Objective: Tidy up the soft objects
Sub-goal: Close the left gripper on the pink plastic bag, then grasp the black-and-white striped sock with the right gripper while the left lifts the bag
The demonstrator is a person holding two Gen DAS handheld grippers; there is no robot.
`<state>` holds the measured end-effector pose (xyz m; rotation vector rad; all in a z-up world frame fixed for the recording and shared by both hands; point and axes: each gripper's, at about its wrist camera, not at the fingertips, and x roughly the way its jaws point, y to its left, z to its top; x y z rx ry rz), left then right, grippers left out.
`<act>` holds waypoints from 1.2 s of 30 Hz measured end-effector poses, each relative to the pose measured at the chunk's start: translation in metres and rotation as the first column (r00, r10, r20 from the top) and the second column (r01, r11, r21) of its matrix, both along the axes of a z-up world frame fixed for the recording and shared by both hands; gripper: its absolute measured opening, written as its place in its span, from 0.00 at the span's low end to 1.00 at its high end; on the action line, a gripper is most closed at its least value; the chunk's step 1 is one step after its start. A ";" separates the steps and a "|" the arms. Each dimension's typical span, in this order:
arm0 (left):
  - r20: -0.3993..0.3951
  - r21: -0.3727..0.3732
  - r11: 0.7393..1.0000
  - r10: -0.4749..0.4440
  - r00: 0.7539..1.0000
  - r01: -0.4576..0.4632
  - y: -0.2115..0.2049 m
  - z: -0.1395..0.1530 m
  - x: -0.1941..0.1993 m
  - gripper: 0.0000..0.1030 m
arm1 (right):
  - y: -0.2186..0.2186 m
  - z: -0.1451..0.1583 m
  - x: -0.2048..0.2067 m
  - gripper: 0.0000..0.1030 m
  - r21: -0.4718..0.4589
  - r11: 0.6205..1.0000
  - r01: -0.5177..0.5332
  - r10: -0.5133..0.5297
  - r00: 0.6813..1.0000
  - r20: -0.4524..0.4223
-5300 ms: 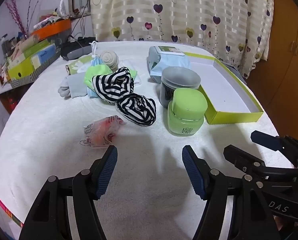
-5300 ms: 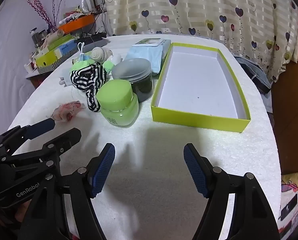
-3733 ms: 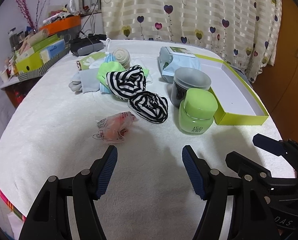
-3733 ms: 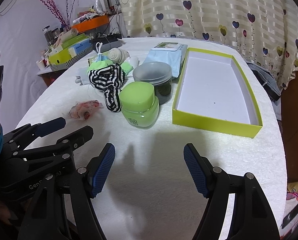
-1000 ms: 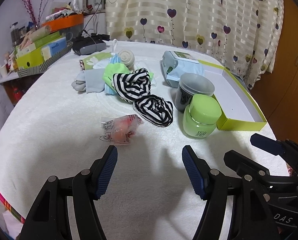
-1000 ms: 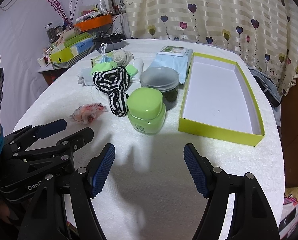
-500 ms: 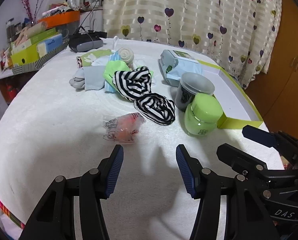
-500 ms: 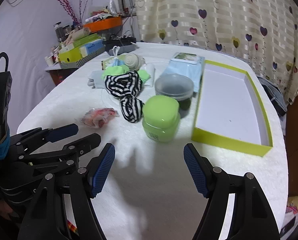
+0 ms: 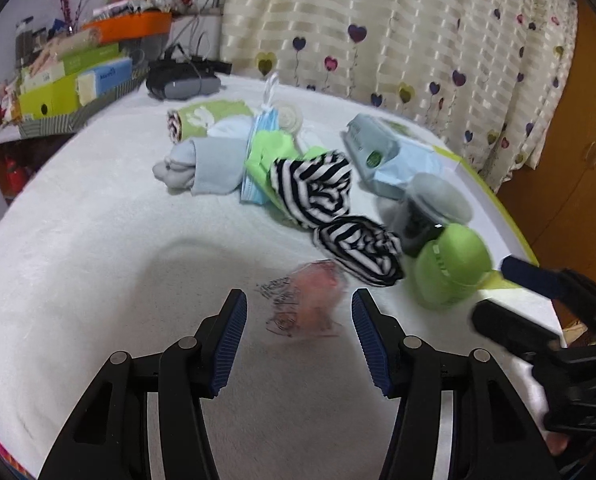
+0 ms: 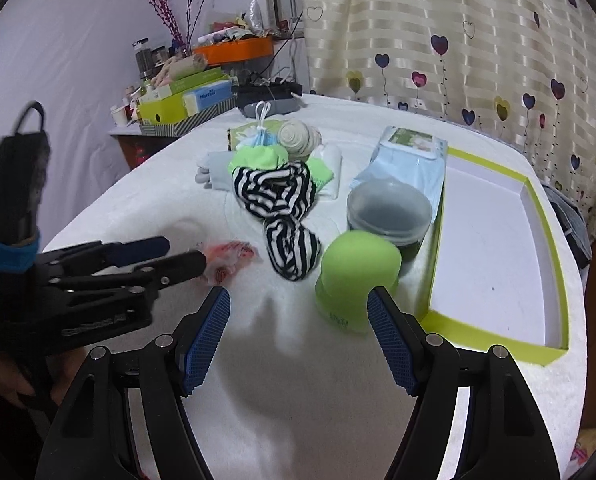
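My left gripper (image 9: 298, 320) has come forward and down toward the small pink crinkly plastic packet (image 9: 308, 304) on the white fluffy table cover (image 9: 98, 260). A second ago that packet lay well ahead of my blue-padded fingers (image 9: 230, 340); now it sits just beyond their tips, in line with the gap, and nothing touches it. My jaws have narrowed since then but stand apart, empty.

My right gripper (image 10: 298, 328) has drifted left and closer: the lime-green lidded jar (image 10: 354, 276) now sits just ahead of my right-hand pad, where before it stood further off. Those jaws are spread wide with nothing between them.

The soft things have not moved: the two black-and-white striped fabric bundles (image 9: 338, 216) lie beside the jar, with the pale blue rolled sock (image 9: 202, 168) and lime-green cloth (image 9: 266, 156) behind them. The yellow-green shallow cardboard box (image 10: 498, 240) stands empty to the right.
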<state>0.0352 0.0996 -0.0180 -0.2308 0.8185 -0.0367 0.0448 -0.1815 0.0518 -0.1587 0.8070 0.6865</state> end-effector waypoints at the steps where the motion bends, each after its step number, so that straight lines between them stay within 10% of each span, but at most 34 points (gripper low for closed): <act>1: -0.011 -0.003 1.000 -0.002 1.000 0.002 0.001 -0.003 0.004 0.53 | 0.000 0.001 0.003 0.70 0.002 1.000 0.001 -0.001 1.000 0.001; 11: -0.062 0.026 0.998 -0.059 0.996 0.061 -0.009 -0.022 0.031 0.53 | 0.002 -0.001 0.016 0.70 -0.008 1.000 0.007 -0.007 1.000 0.004; 17: -0.048 0.003 0.999 -0.047 0.998 0.047 0.000 -0.020 0.028 0.23 | 0.013 0.000 0.023 0.70 -0.040 0.999 -0.018 0.018 1.000 0.013; 36: 0.034 -0.069 0.994 0.091 0.995 -0.088 0.057 0.008 0.008 0.21 | 0.112 -0.019 0.091 0.70 -0.081 0.986 -0.144 0.138 0.988 -0.073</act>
